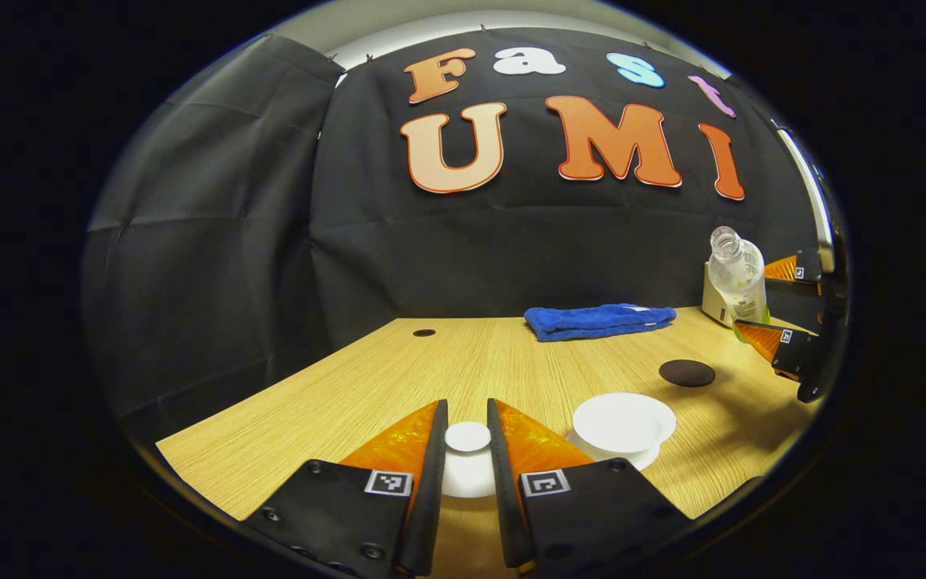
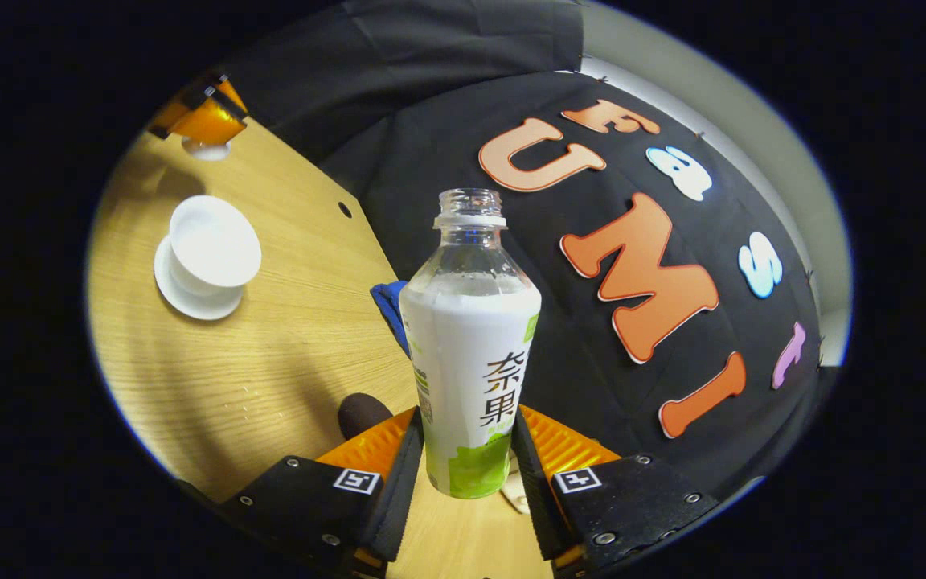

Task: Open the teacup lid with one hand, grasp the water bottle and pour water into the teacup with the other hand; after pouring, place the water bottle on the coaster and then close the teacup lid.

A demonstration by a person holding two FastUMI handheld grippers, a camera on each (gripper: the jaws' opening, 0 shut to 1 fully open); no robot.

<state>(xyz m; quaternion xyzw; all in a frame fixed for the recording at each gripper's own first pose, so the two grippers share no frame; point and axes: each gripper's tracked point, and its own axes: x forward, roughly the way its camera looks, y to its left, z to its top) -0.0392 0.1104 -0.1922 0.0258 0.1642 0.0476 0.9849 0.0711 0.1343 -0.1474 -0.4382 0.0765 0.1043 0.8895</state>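
Note:
My left gripper (image 1: 467, 438) is shut on the knob of the white teacup lid (image 1: 468, 466) and holds it off to the left of the cup. The lidless white teacup (image 1: 622, 422) stands on its saucer (image 1: 649, 458). Beyond it lies the dark round coaster (image 1: 686, 372). My right gripper (image 2: 467, 450) is shut on the uncapped water bottle (image 2: 469, 338), upright and raised above the table. In this view the teacup (image 2: 214, 241) sits at the far left, the left gripper (image 2: 204, 133) with the lid (image 2: 207, 149) beyond it, and the coaster (image 2: 360, 414) close by.
A folded blue towel (image 1: 600, 320) lies at the back of the wooden table (image 1: 399, 378). A small white object (image 1: 710, 301) stands behind the bottle (image 1: 736, 277) at the right rear. Black cloth walls close off the table at the back and left.

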